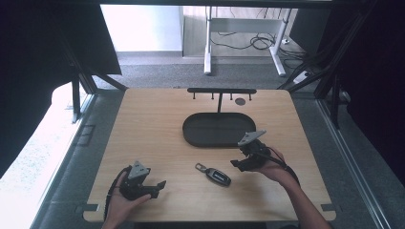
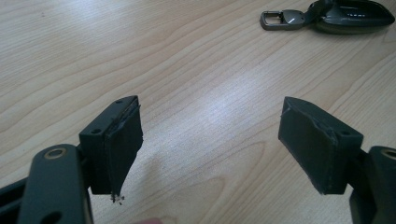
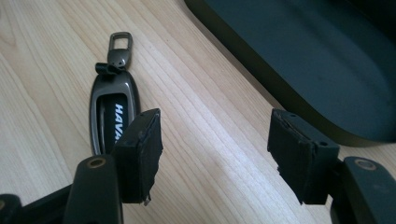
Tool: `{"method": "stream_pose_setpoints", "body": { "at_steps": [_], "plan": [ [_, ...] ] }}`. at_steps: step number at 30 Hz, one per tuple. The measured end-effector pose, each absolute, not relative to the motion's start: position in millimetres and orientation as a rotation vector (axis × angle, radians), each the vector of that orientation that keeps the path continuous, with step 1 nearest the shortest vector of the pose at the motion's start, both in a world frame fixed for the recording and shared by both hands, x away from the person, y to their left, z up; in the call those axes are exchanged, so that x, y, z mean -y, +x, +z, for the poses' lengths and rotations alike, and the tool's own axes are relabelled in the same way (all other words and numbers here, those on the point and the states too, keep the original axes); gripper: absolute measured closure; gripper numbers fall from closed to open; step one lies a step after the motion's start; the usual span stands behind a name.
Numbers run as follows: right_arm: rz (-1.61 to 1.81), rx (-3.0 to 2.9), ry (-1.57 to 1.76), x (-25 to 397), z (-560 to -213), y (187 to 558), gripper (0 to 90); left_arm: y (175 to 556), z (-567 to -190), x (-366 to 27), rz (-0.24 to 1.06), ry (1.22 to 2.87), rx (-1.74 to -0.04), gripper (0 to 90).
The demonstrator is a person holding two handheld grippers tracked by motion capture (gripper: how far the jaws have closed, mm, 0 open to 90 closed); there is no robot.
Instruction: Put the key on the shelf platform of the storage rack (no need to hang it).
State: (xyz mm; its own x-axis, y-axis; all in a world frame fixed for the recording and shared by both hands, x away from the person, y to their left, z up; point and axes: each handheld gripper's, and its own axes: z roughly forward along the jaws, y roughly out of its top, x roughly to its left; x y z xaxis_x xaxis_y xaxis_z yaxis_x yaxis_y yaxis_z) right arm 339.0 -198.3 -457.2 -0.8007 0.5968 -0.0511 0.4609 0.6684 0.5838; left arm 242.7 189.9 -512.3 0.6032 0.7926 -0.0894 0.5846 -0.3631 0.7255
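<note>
While both claws gape empty, the dark oblong key fob with its metal loop (image 1: 213,173) lies on the pale wooden table (image 1: 157,133). It sits at eight o'clock of the right claw (image 1: 240,163), clearly nearer than the left claw (image 1: 158,187), long axis running ten to four.

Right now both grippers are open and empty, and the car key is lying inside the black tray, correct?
Not quite. Both the left gripper and right gripper are open and empty, but the car key lies on the bare table, in front of the black tray, as the high view shows.
</note>
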Motion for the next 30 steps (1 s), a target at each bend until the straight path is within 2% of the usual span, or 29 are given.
{"method": "stream_pose_setpoints", "body": {
  "at_steps": [30],
  "plan": [
    [0.771,-2.732,0.776,163.6,-463.1,340.3,36.3,242.3,-512.5,-187.9,0.354,2.088,-1.078,22.0]
  ]
}}
